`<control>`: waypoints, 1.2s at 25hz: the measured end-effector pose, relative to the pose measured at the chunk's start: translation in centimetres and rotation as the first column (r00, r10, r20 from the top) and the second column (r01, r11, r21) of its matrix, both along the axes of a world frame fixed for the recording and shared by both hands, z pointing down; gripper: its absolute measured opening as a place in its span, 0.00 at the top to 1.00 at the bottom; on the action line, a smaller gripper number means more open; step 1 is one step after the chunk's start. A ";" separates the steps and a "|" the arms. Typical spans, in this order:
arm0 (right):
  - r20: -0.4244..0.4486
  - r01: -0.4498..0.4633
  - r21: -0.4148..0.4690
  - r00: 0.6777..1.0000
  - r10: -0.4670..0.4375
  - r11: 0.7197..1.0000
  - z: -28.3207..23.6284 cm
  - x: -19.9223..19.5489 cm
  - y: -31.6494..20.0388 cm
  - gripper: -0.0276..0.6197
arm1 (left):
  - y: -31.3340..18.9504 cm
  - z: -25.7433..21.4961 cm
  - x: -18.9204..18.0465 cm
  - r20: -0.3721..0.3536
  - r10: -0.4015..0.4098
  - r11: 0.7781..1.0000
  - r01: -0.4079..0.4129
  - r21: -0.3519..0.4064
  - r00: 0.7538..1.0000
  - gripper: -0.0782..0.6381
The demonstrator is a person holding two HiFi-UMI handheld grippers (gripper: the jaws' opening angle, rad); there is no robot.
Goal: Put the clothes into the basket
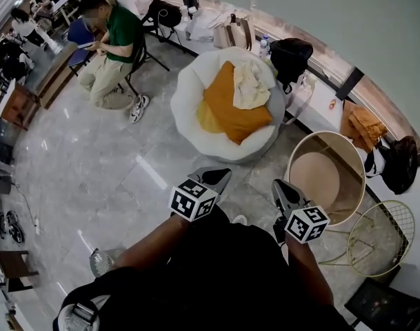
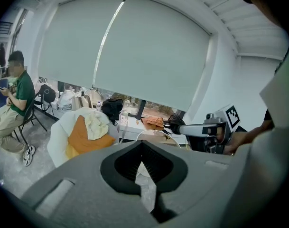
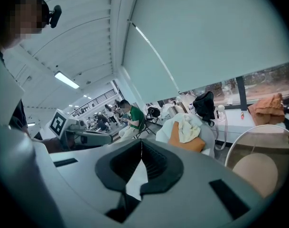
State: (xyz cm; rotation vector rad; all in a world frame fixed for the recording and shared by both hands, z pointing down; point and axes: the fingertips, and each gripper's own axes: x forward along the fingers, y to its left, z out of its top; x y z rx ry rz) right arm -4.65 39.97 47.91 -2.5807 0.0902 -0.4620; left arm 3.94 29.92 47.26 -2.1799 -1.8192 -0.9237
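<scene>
Our left gripper (image 1: 221,175) and right gripper (image 1: 279,185) hover closed and empty; nothing is moved yet. Clothes (image 1: 234,106) lie on the chair (image 1: 187,88) at twelve o'clock, and the basket (image 1: 327,134) stands empty at two.

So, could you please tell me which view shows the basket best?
The head view: it looks down into nearly the whole empty basket. The right gripper view shows it partly behind the right gripper; the left gripper view shows only its upper rim.
</scene>
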 end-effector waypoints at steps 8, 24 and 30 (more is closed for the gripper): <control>-0.006 0.031 0.013 1.000 -0.031 0.999 0.1 1.6 0.5 0.93 | 0.2 0.9 1.3 -0.009 -0.014 0.999 0.014 0.037 1.000 0.89; 0.053 0.026 -0.025 0.998 -0.024 0.999 -0.6 15.9 6.9 0.93 | 9.2 0.7 16.4 0.035 0.027 1.000 -0.027 -0.012 0.999 0.89; 0.064 0.002 -0.044 0.998 0.001 0.999 -0.8 23.4 9.9 0.93 | 12.3 0.2 24.2 0.027 0.043 0.998 -0.042 -0.038 0.999 0.89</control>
